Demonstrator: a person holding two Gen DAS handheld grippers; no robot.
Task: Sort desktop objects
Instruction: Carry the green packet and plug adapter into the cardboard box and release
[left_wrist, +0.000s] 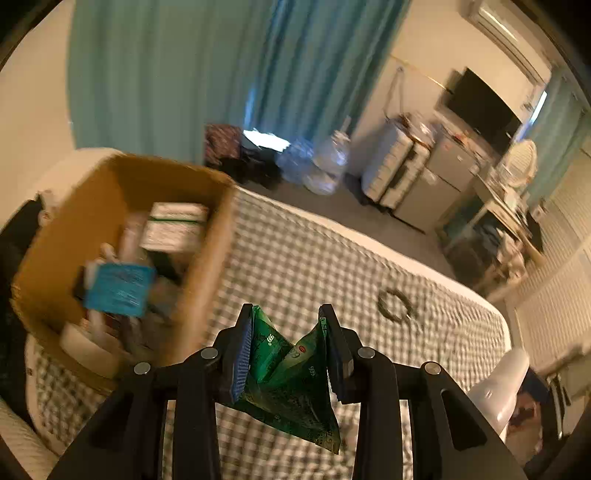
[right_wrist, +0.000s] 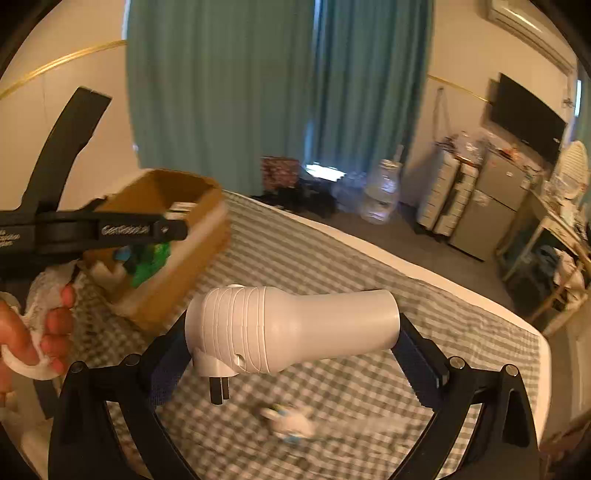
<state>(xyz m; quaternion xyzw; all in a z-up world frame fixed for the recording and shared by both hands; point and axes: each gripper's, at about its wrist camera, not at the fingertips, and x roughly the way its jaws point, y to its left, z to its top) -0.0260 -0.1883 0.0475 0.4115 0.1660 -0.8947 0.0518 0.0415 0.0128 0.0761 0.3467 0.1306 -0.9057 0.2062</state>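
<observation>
My left gripper (left_wrist: 288, 314) is shut on a crumpled green packet (left_wrist: 291, 384), which hangs between its blue pads above the checked cloth. A cardboard box (left_wrist: 207, 266) holding several items, among them a blue packet (left_wrist: 118, 290) and white boxes, stands to its upper left. My right gripper (right_wrist: 291, 332) is shut on a white plug-in device (right_wrist: 288, 328) with two dark prongs, held crosswise above the cloth. In the right wrist view the left gripper (right_wrist: 147, 258) and green packet (right_wrist: 151, 262) appear beside the cardboard box (right_wrist: 192, 266), with a person's hand (right_wrist: 33, 332) on its handle.
A green-and-white checked cloth (left_wrist: 314, 266) covers the surface. A dark ring-shaped item (left_wrist: 394, 304) lies on it to the right. A small blurred white and blue object (right_wrist: 291, 424) lies on the cloth below the right gripper. Curtains, cabinets and a television stand beyond.
</observation>
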